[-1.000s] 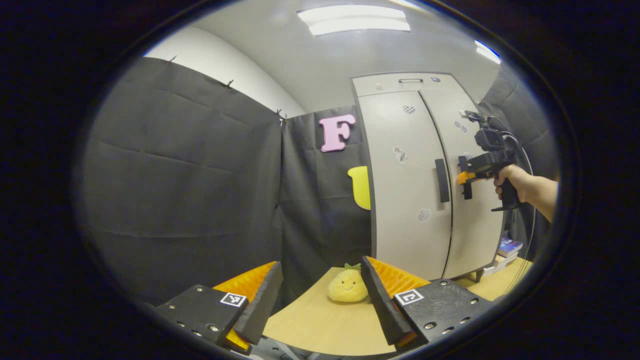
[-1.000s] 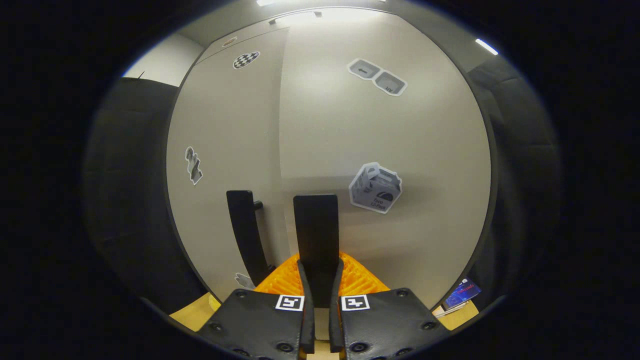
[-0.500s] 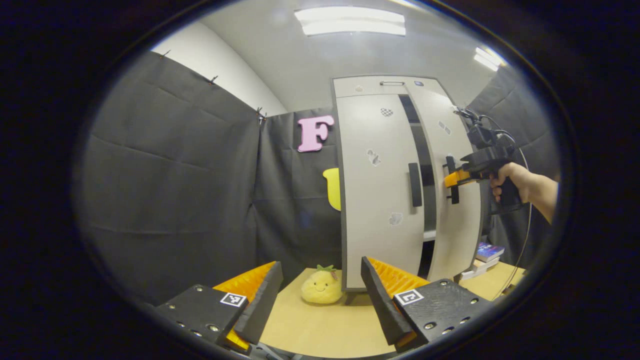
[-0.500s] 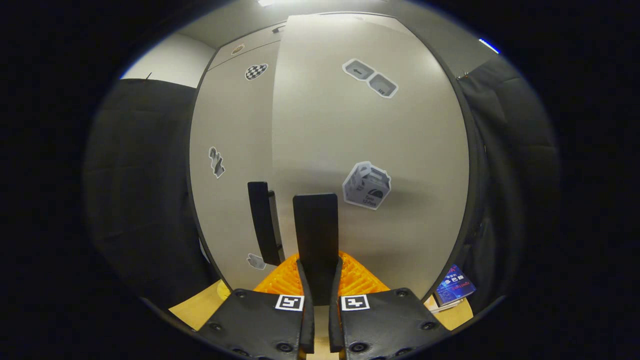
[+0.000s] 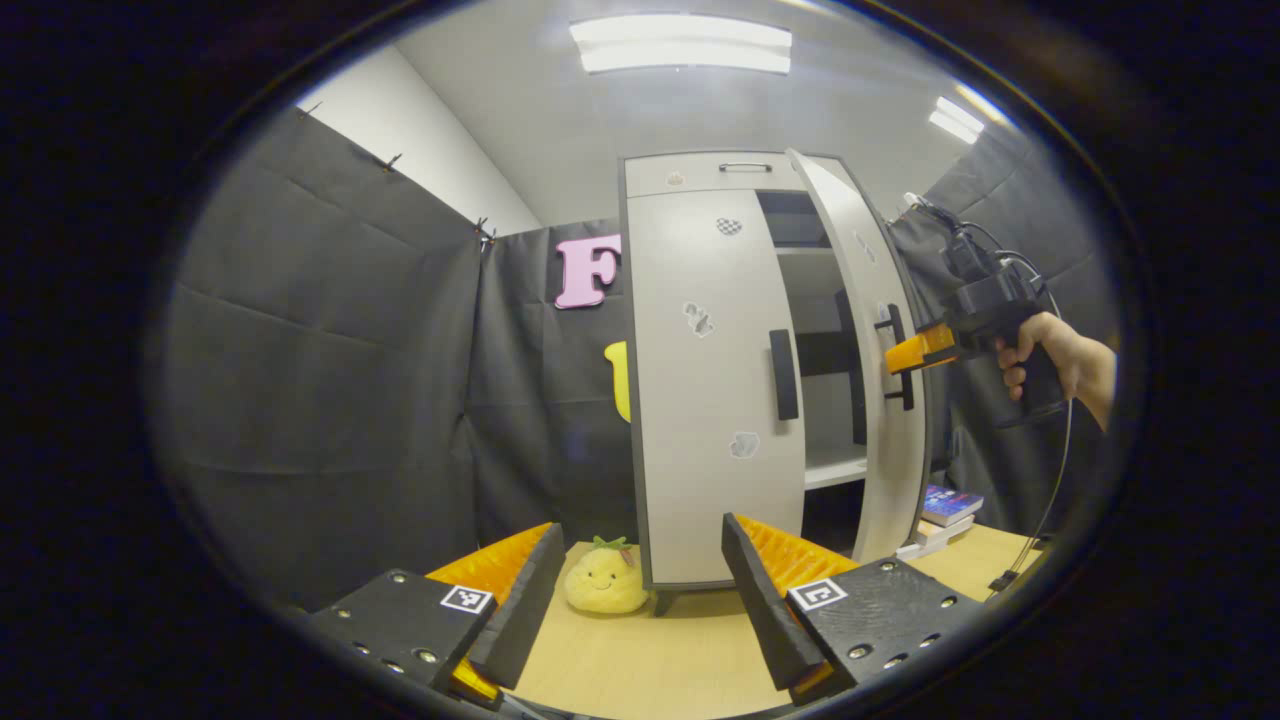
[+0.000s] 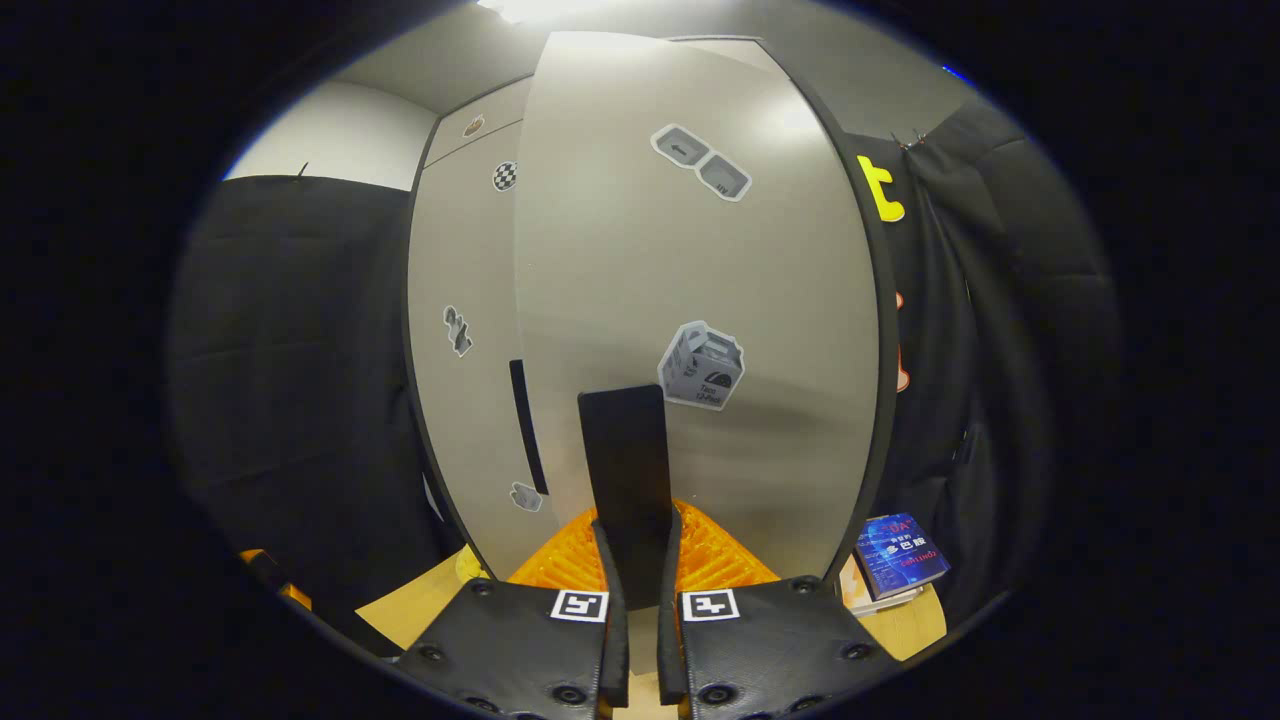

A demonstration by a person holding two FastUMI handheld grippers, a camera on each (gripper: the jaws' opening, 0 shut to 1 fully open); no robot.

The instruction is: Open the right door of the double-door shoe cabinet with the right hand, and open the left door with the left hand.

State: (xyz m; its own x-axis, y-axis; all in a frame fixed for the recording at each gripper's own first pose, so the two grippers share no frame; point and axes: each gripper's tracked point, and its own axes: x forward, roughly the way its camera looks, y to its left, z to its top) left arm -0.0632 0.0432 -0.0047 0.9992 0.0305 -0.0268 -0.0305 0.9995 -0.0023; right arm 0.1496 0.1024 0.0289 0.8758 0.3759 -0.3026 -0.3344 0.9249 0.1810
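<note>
A pale grey shoe cabinet (image 5: 700,175) stands on the wooden table. Its right door (image 5: 875,300) is swung partly out, so shelves (image 5: 830,465) show inside. My right gripper (image 6: 637,535) is shut on that door's dark vertical handle (image 6: 625,450). In the left gripper view, a hand holds that right gripper (image 5: 900,352) at the door handle (image 5: 897,350). The left door (image 5: 700,400) is closed, its black handle (image 5: 783,374) untouched. My left gripper (image 5: 640,590) hangs open, well short of the cabinet, with nothing between its fingers.
A yellow plush pineapple (image 5: 603,580) sits on the table (image 5: 680,660) by the cabinet's left foot. Books (image 5: 948,507) are stacked right of the cabinet, books (image 6: 900,565) also in the right gripper view. A cable (image 5: 1050,500) hangs from the right gripper. Black cloth walls enclose the booth.
The right door has swung from closed to partly out, pulled by my right gripper on its handle. My left gripper's view has drifted so the cabinet sits further left.
</note>
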